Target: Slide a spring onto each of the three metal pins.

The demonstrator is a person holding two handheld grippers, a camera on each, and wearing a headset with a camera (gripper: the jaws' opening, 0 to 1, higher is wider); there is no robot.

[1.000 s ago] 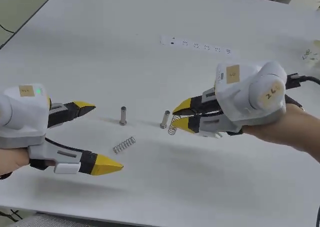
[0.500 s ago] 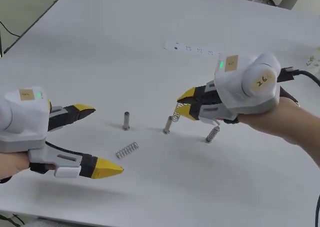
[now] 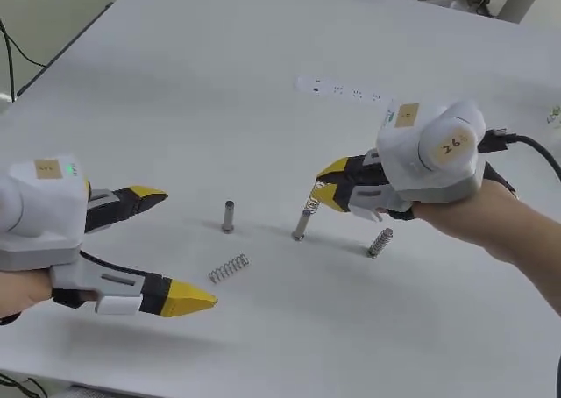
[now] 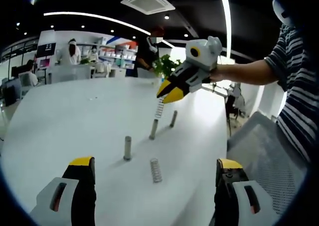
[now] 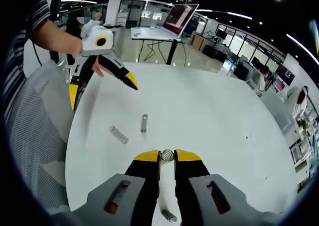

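- held spring: pinched in the right gripper tips, hanging down, lower end at the top of the middle pin, which leans slightly.
- sleeved pin: under that gripper's body, spring already on it, tilted.
- bare pin: upright, between the grippers.
- loose spring: lying flat just ahead of the left gripper.

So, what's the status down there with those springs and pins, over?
Right tongs shut on a spring, over the middle pin. Left tongs open, hovering. One loaded pin, one bare pin, spare spring on the table. Nothing in the way.
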